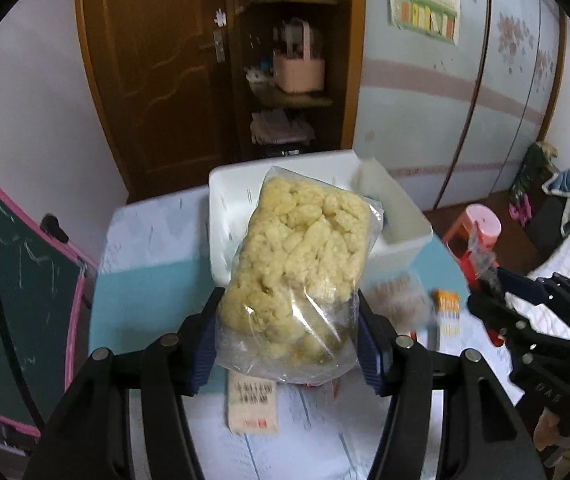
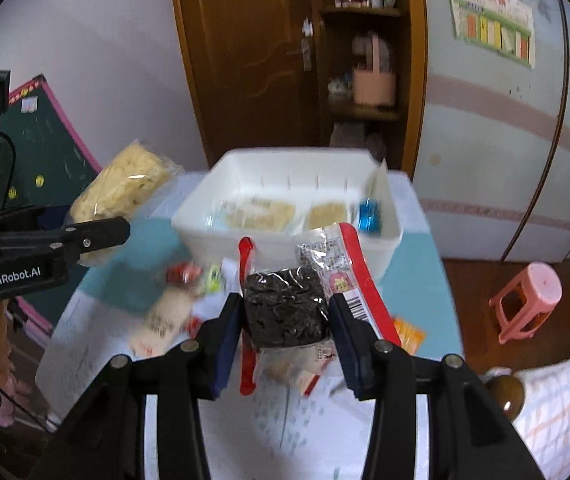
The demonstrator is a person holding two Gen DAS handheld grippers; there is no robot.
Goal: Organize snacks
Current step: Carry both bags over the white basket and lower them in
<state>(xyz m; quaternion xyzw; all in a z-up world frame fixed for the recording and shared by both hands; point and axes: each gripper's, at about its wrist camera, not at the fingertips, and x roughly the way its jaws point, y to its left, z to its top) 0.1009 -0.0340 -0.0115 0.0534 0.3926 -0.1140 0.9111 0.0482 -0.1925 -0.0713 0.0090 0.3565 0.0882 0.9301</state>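
My left gripper [image 1: 287, 316] is shut on a clear bag of yellow puffed snacks [image 1: 305, 256], held above the table in front of the white bin [image 1: 229, 208]. The bag also shows in the right wrist view [image 2: 125, 188], left of the bin [image 2: 285, 240]. My right gripper [image 2: 287, 320] is shut on a packet of dark seaweed-like snack with red edges [image 2: 285, 308], held just before the bin's near wall. The right gripper appears in the left wrist view [image 1: 497, 292]. Inside the bin lie pale snack packs [image 2: 261, 212] and a blue packet [image 2: 370, 214].
Loose snacks lie on the light blue table [image 2: 133, 276]: a pale labelled pack [image 2: 161, 320], small red and green sweets [image 2: 197, 274], an orange packet [image 2: 409, 334]. A pink stool [image 2: 525, 300] stands right; a chalkboard [image 1: 17, 280] leans left. A bed [image 2: 557, 400] is at the right.
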